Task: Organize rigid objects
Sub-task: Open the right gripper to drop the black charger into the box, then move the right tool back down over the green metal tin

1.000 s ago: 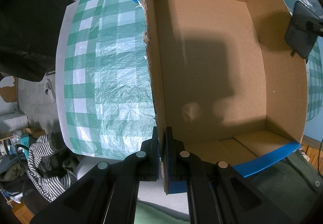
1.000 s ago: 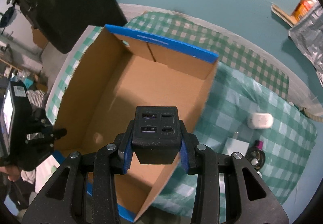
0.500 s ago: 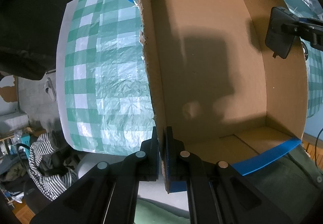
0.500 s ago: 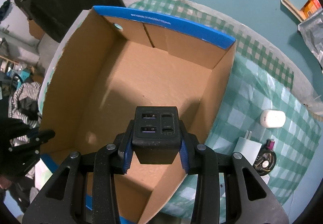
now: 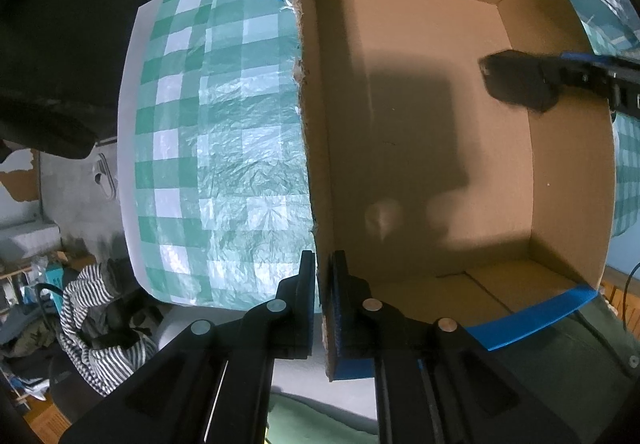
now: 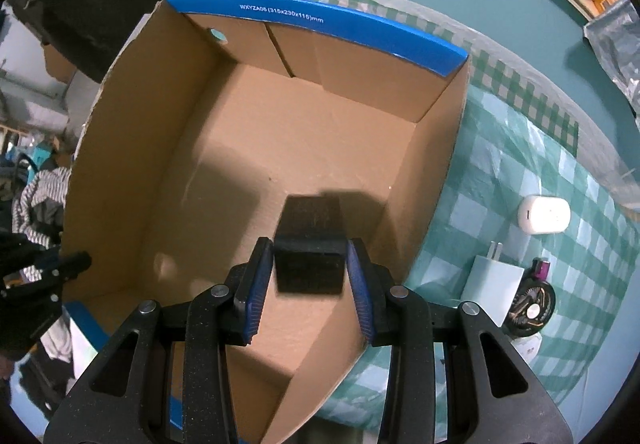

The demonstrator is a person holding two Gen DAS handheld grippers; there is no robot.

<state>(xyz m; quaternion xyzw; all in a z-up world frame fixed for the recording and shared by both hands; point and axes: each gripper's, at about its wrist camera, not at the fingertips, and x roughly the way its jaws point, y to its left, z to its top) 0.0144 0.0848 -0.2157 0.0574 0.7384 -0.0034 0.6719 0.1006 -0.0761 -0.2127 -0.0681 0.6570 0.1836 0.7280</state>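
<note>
So the cardboard box is sitting open on the green checked tablecloth, blue tape along both short rims, and its floor is bare brown cardboard as far as I can see. My left gripper is pinching the box's long side wall near the corner, one finger outside and one inside, pressed tight on the cardboard. My right gripper is over the inside of the box by the other long wall, and the black charger block sits between its blue pads. The fingers look slightly spread, and I honestly can't tell if they're gripping it. Lots of free floor toward the far taped end. Outside the box to the right: a white earbud case, a white plug adapter and a small black round thing, all close together.
</note>
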